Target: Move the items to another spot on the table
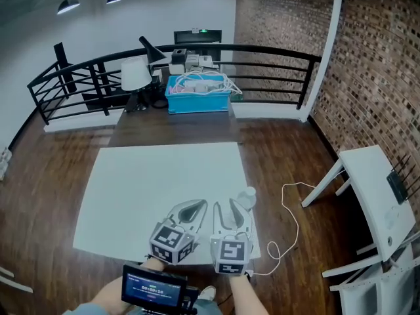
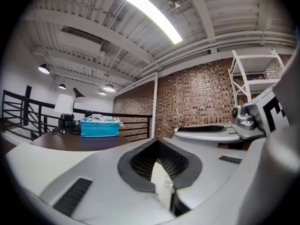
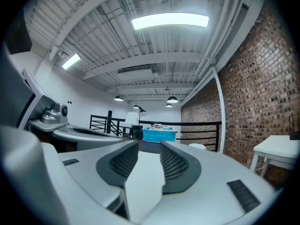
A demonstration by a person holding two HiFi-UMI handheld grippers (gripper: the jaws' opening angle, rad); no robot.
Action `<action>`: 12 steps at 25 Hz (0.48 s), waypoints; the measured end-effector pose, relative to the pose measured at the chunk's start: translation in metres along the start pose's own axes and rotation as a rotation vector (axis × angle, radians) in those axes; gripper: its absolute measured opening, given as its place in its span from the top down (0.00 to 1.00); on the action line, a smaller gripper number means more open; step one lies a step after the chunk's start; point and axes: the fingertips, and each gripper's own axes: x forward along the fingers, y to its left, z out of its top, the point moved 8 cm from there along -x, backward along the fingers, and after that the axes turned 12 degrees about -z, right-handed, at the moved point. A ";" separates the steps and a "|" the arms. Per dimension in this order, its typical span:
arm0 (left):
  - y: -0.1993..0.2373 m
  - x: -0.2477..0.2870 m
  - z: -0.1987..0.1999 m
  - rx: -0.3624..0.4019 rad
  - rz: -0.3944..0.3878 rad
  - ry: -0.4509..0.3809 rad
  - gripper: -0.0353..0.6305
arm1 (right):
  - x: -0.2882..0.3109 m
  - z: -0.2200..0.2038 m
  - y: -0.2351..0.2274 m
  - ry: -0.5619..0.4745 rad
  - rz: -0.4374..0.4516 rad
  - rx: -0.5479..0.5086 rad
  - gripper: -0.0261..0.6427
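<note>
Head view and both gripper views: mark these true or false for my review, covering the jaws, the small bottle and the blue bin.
1. The right gripper has its jaws apart with nothing between them. True.
2. The small bottle stands between the left gripper's jaws. False: it stands on the white tabletop, just outside the right gripper's tip.
3. The left gripper has its jaws together. True.
4. The blue bin sits on the white tabletop. False: it is on the dark table by the railing.
</note>
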 end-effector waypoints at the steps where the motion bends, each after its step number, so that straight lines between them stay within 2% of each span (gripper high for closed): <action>1: 0.005 -0.006 0.001 0.000 0.011 -0.003 0.94 | 0.002 0.003 0.008 -0.001 0.015 -0.002 0.76; 9: 0.047 -0.064 0.016 0.013 0.128 -0.042 0.94 | 0.021 0.026 0.078 -0.026 0.185 0.022 0.83; 10: 0.050 -0.071 0.017 0.014 0.132 -0.046 0.94 | 0.023 0.029 0.087 -0.027 0.208 0.028 0.88; 12: 0.058 -0.086 0.020 0.023 0.144 -0.052 0.94 | 0.027 0.035 0.105 -0.027 0.247 0.034 0.90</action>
